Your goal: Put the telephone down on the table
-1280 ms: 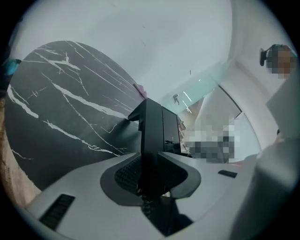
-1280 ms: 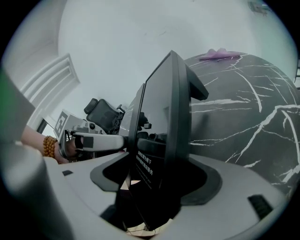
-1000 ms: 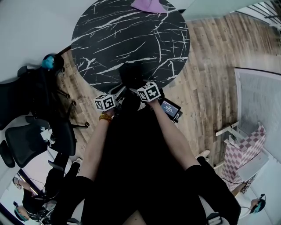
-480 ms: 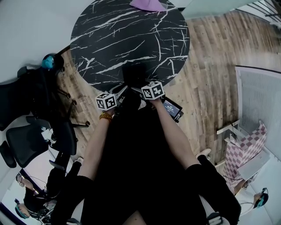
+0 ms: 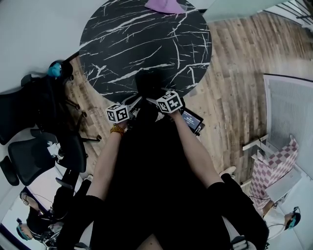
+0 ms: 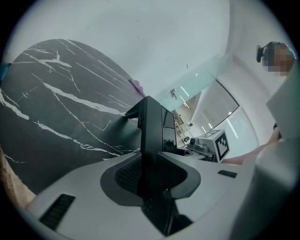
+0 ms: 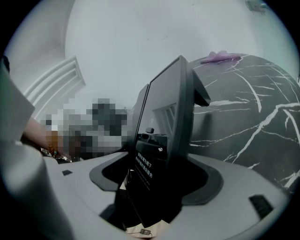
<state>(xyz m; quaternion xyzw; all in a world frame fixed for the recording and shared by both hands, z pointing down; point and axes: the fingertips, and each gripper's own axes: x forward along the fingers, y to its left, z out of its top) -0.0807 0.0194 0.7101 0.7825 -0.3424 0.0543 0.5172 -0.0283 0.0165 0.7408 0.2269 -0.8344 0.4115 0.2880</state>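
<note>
Round black table (image 5: 137, 44) with white veining, on wood floor (image 5: 234, 63); purple cloth (image 5: 165, 6) at far rim. Black telephone (image 5: 149, 85) over near edge of table, stood on edge, gripped from both sides. Left gripper (image 6: 150, 171) clamped on thin edge of telephone, jaws partly apart. Right gripper (image 7: 154, 183) clamped on thicker body, jaws set wide. Contact between telephone and tabletop not discernible.

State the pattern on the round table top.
The round table top is black with white marble-like veins; the head view shows it best.
</note>
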